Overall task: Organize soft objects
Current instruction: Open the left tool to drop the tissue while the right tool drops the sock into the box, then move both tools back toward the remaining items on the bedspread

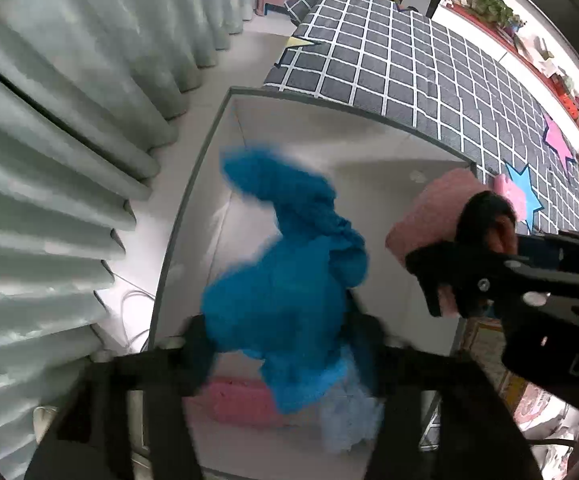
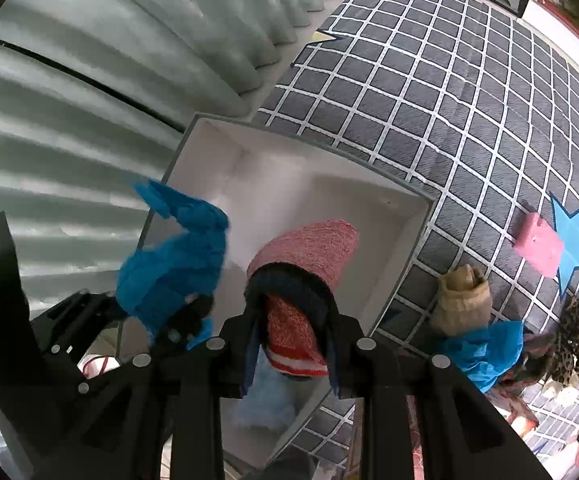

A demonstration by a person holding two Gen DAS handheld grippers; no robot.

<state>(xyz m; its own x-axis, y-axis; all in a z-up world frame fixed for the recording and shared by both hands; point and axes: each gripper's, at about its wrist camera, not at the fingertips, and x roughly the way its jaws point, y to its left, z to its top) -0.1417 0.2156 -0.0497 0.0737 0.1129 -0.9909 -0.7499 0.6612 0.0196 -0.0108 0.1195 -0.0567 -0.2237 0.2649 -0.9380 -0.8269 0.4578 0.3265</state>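
My left gripper (image 1: 285, 340) is shut on a bright blue cloth (image 1: 289, 280) and holds it over a white open box (image 1: 193, 184). The cloth also shows in the right wrist view (image 2: 173, 264) above the box's left rim (image 2: 177, 160). My right gripper (image 2: 293, 320) is shut on a rolled pink knit sock with a dark cuff (image 2: 309, 256), over the box. It shows in the left wrist view (image 1: 461, 280) holding the pink roll (image 1: 429, 216). A pink item (image 1: 237, 400) and a pale blue fluffy item (image 1: 349, 420) lie inside the box.
The box stands beside a bed with a grey checked cover (image 2: 449, 100). On the cover lie a pink block (image 2: 539, 246), a beige knit item (image 2: 461, 300), a second blue cloth (image 2: 489, 352) and a leopard-print fabric (image 2: 573, 340). Pale curtains (image 1: 49, 140) hang on the left.
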